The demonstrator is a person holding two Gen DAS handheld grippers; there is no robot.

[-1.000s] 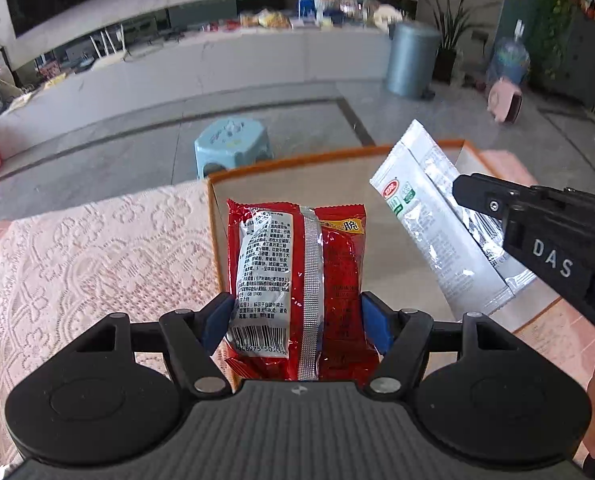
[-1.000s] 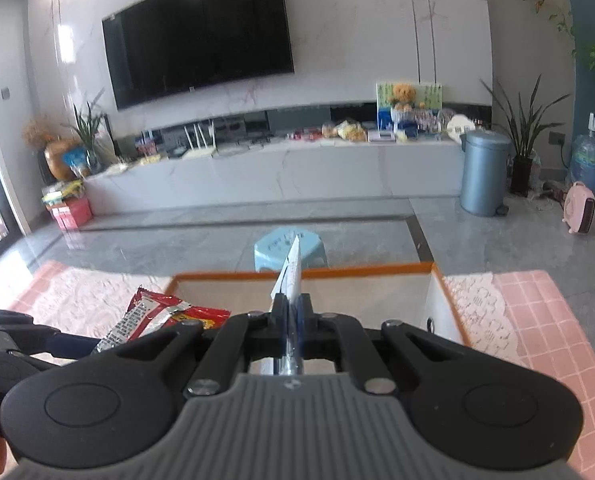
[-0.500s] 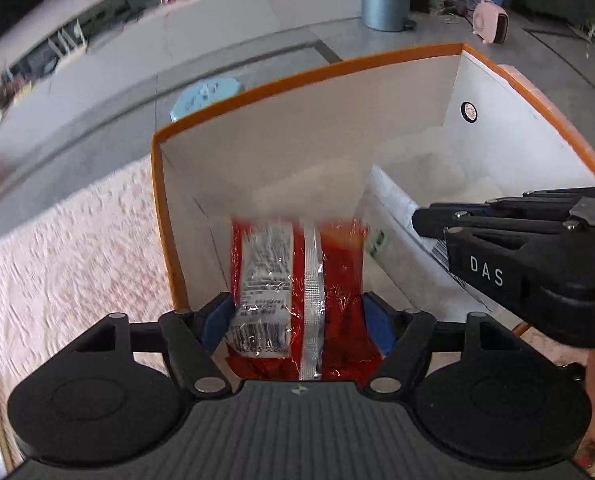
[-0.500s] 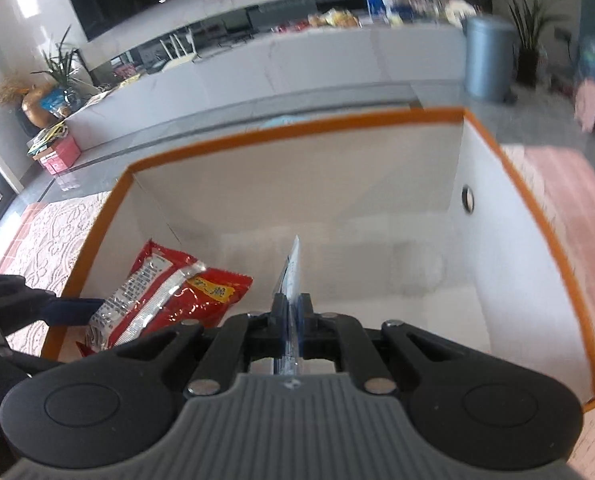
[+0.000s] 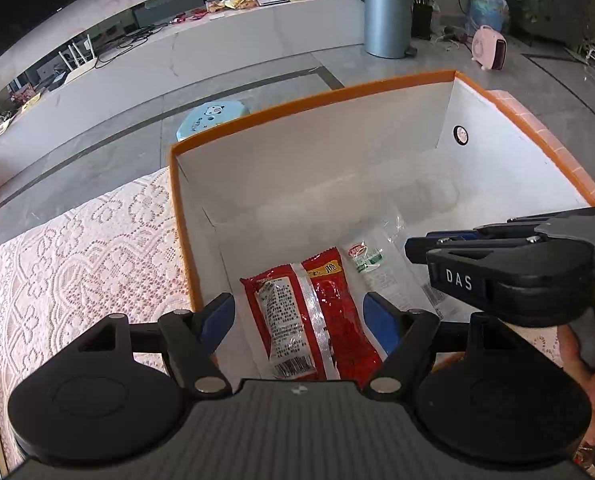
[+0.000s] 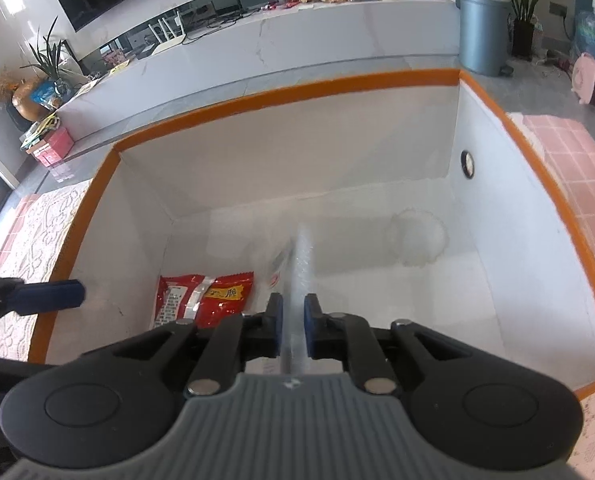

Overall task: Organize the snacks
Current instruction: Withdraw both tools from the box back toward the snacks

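The left tool (image 5: pixel 299 316) is spread wide, its blue pads clear of the red packet (image 5: pixel 311 318) that lies flat on the box (image 5: pixel 313 98) floor between and below them. The right tool (image 6: pixel 293 326) is opening, its pads parted a little with the clear packet (image 6: pixel 299 280) standing on edge in the gap, lower end on the floor just beside the red one. The orange-rimmed box sits on a lace-covered desk (image 5: pixel 77 248).
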